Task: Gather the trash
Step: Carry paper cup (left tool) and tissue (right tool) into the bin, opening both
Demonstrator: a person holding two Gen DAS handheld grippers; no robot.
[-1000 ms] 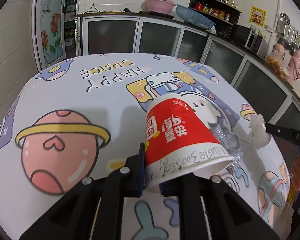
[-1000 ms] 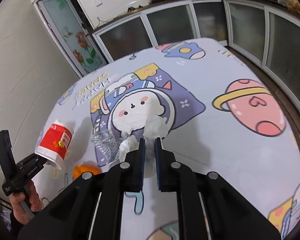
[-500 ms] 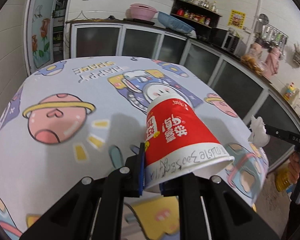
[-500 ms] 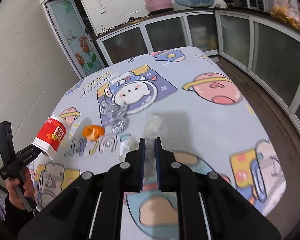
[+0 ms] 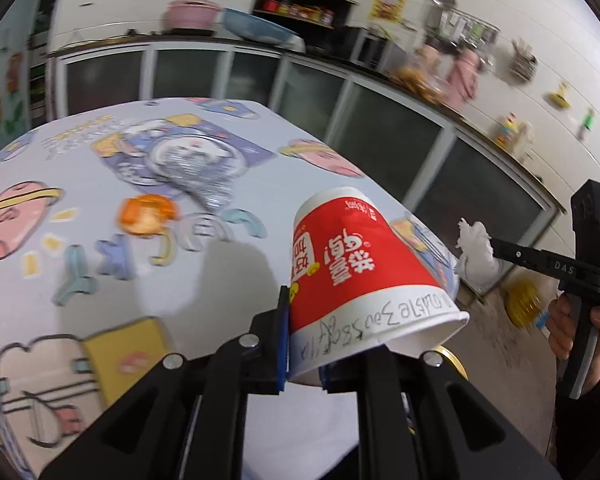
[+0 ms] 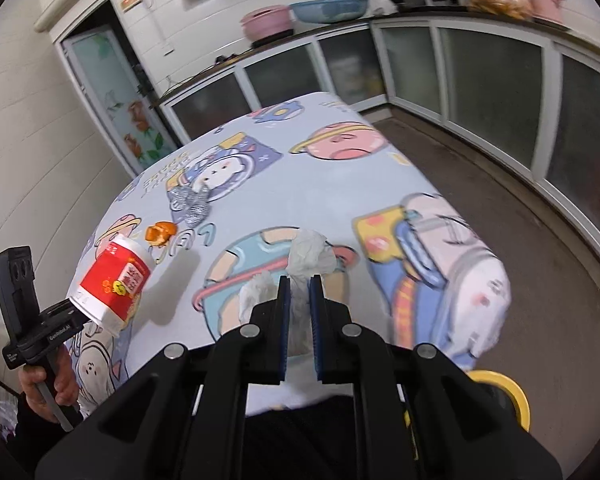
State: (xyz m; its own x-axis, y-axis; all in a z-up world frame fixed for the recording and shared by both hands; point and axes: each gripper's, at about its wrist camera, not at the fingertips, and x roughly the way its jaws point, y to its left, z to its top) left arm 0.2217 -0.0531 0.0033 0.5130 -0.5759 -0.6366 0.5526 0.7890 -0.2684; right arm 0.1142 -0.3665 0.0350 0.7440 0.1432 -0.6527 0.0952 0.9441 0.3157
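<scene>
While both grippers carry loads, task partly done: left gripper (image 5: 304,344) clamps cup (image 5: 360,276) rim, right gripper (image 6: 299,312) pinches tissue (image 6: 310,258), both lifted clear of table (image 6: 328,184); foil wrapper (image 5: 204,180), orange peel (image 5: 146,214) left on cloth, uncollected
</scene>
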